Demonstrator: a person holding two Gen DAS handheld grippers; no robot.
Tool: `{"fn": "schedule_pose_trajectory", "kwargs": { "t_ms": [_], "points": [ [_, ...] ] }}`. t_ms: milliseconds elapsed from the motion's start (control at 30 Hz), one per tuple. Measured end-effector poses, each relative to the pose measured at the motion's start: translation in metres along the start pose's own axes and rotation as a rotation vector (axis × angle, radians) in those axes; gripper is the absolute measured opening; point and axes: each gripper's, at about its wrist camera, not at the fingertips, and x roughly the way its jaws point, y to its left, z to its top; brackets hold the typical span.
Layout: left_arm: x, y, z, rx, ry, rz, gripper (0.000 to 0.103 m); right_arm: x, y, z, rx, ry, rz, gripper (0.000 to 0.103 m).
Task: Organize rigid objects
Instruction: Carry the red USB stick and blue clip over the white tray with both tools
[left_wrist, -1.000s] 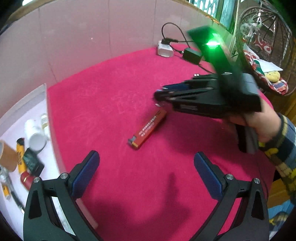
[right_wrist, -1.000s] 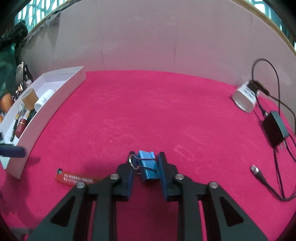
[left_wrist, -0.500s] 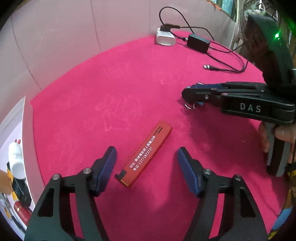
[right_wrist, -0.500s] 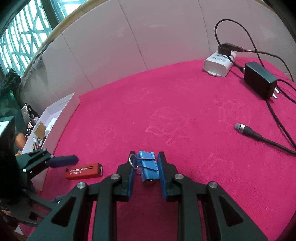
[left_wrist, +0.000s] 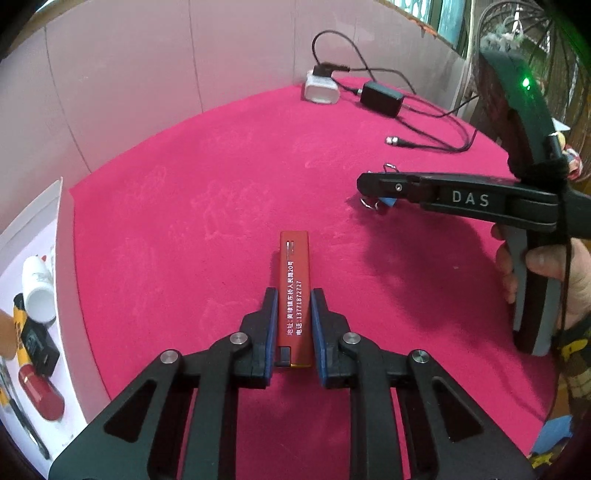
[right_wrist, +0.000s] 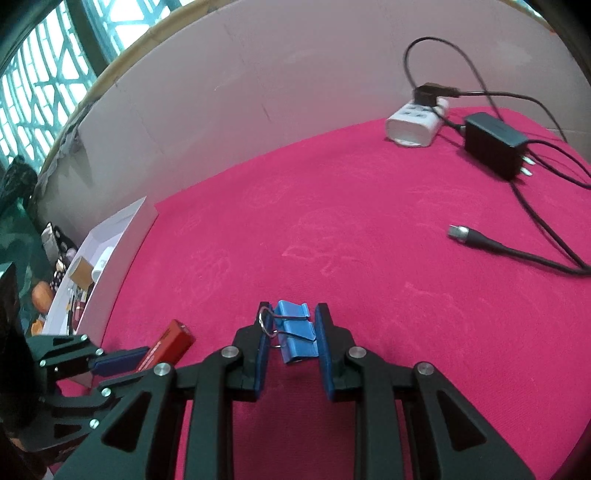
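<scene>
A flat red lighter (left_wrist: 294, 254) with white print lies on the red tablecloth (left_wrist: 177, 206). My left gripper (left_wrist: 291, 295) is closing on its near half, and the blue pads (left_wrist: 270, 325) touch both long sides. In the right wrist view the lighter (right_wrist: 170, 343) shows beside the left gripper (right_wrist: 122, 360) at lower left. My right gripper (right_wrist: 292, 308) is shut on a blue binder clip (right_wrist: 297, 339) with wire handles, held just above the cloth. From the left wrist view the right gripper (left_wrist: 364, 184) hovers at right, the clip (left_wrist: 387, 202) peeking below it.
A white box (left_wrist: 62, 295) at the table's left edge holds a white bottle, a red capsule and several small items. At the back right lie a white power strip (left_wrist: 320, 90), a black adapter (left_wrist: 382, 99) and a loose cable plug (left_wrist: 391, 140). A pale wall rings the table.
My left gripper moved down over the red lighter and its jaws came together from wide apart onto it. The right gripper, still holding the clip, rolled and shifted to the right.
</scene>
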Motion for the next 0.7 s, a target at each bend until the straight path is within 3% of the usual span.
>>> {"fn": "schedule_pose_trajectory", "kwargs": {
  "t_ms": [367, 700],
  "points": [
    [-0.037, -0.015, 0.002, -0.034, -0.094, -0.061, 0.016, -0.031, 0.012, 0.003, 0.039, -0.087, 0.034, 0.022],
    [-0.067, -0.008, 0.008, -0.065, -0.182, -0.066, 0.016, -0.052, 0.036, 0.016, 0.016, -0.144, 0.059, 0.022]
  ]
}}
